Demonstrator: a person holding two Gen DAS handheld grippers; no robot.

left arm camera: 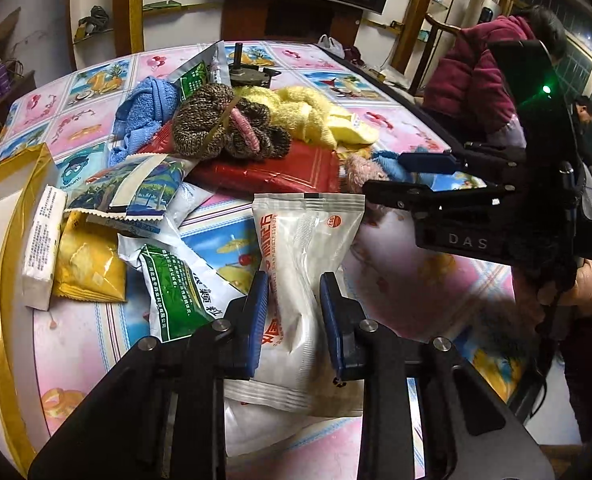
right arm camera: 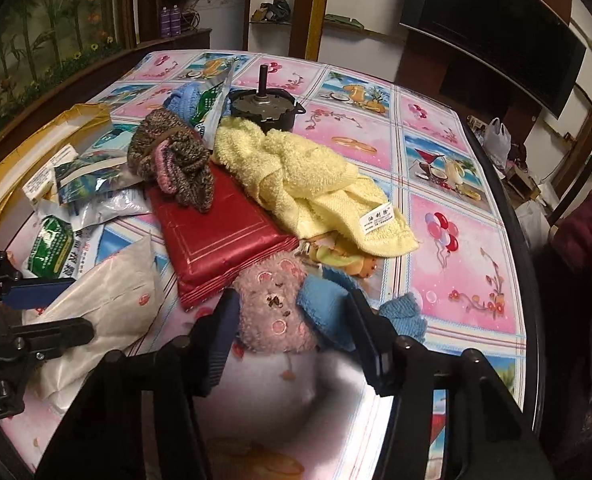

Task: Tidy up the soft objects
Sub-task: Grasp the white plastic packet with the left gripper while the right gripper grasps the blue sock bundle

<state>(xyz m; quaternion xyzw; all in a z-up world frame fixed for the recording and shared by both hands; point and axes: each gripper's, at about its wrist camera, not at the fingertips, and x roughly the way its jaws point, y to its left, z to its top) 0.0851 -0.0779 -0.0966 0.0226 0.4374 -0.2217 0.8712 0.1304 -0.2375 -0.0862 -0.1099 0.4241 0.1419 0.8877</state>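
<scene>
My left gripper [left arm camera: 294, 296] is shut on a white snack packet with red print [left arm camera: 307, 240], its blue pads pinching the packet's middle. The right wrist view shows that same gripper [right arm camera: 82, 306] at the left edge with the packet [right arm camera: 112, 288] between its fingers. My right gripper [right arm camera: 292, 300] is closed around a pink plush toy [right arm camera: 272, 312] and a blue cloth [right arm camera: 323, 308] lying against it. One pad touches the toy, the other the cloth. Behind them lie a yellow towel [right arm camera: 303, 176], a brown knit bundle [right arm camera: 176, 160] and a red packet [right arm camera: 216, 236].
Green-and-white packets [left arm camera: 172, 292], a yellow packet [left arm camera: 88, 268], a tissue pack [left arm camera: 42, 248] and a gold-edged box [left arm camera: 0, 200] crowd the left. A blue towel [left arm camera: 148, 104] and a small motor [right arm camera: 264, 104] sit farther back. A person in a maroon jacket [left arm camera: 483, 76] sits past the table's right edge.
</scene>
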